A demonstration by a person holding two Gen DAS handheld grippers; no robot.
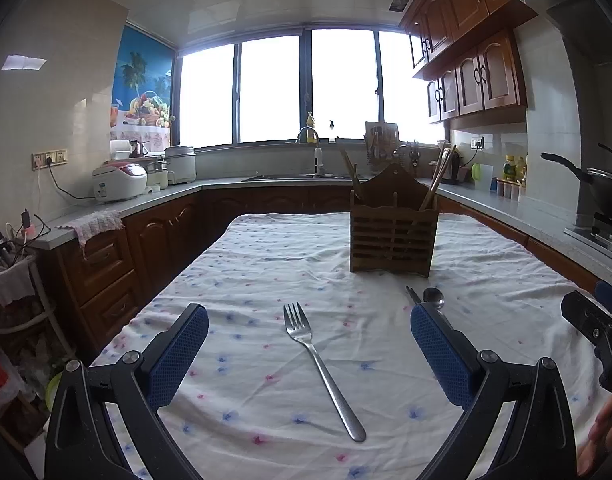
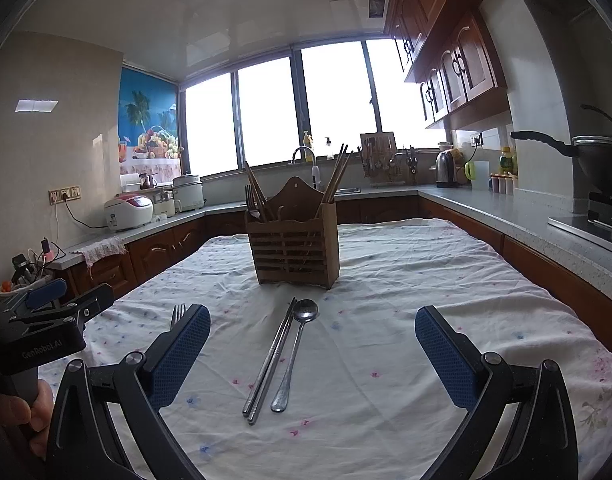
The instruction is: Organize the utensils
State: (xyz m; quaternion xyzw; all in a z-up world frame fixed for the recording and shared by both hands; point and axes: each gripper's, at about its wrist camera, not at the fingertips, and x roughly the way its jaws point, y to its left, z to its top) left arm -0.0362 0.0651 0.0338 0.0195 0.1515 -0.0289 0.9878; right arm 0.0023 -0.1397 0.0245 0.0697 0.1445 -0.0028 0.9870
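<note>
Both grippers hover low over the table with their jaws spread wide and nothing between the blue pads. Our left gripper (image 1: pixel 309 350) straddles a steel fork (image 1: pixel 318 364) that lies flat on the flowered tablecloth (image 1: pixel 265 264), tines pointing away from us, handle angled toward our right finger, apart from both pads. Our right gripper (image 2: pixel 312 354) frames a pair of metal chopsticks (image 2: pixel 271 360) and a steel spoon (image 2: pixel 297 354), the 2 chopsticks touching each other and the spoon just beside them on the right, bowl at the far end. All 3 lie flat and clear of the pads.

Beyond them, a wooden slatted utensil holder (image 2: pixel 295 252) stands upright near the middle of the table, with wooden chopsticks leaning out of its left and right compartments and a fork in the left one.

Open cloth runs on either side of the holder and between the utensils. Table edges drop off left and right, with a grey countertop (image 2: pixel 506 208) close along the right side and a wok (image 2: pixel 598 156) on the stove there.
</note>
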